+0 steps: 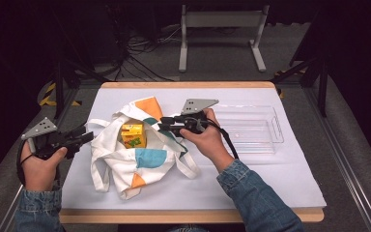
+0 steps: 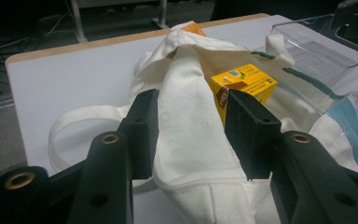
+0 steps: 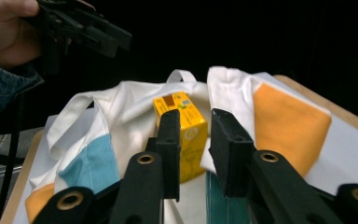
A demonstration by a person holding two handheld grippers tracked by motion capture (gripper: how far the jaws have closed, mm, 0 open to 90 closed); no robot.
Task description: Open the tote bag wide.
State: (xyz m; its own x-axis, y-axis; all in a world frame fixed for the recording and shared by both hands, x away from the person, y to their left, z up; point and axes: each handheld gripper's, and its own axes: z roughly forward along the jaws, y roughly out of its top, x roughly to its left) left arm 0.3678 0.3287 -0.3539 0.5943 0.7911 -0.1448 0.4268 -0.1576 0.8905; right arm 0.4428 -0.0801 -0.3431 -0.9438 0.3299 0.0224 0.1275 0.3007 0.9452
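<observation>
— White paper covers my counter (image 1: 280,179), and dark floor with cables lies behind it. What is on it?

— One cloth bag (image 1: 135,162), white with orange and blue patches. It lies crumpled near the middle. One yellow box (image 1: 133,135) stands in the bag's open mouth. One clear plastic tray (image 1: 263,142) sits to the right of the bag, with nothing in it that I can see.

— How many tongs do you hold?

— Two, one in each hand. My left tongs (image 1: 84,137) are at the left edge of the counter, right by the bag. They are spread apart, with a fold of the bag's cloth (image 2: 191,135) between the two sides. I cannot tell if they squeeze it.

— And the other?

— My right tongs (image 1: 164,126) point at the bag from the right. They are spread apart too, holding nothing. The yellow box sits just past their tips.

— Are the tongs touching each other?

— No, the bag lies between them.
</observation>
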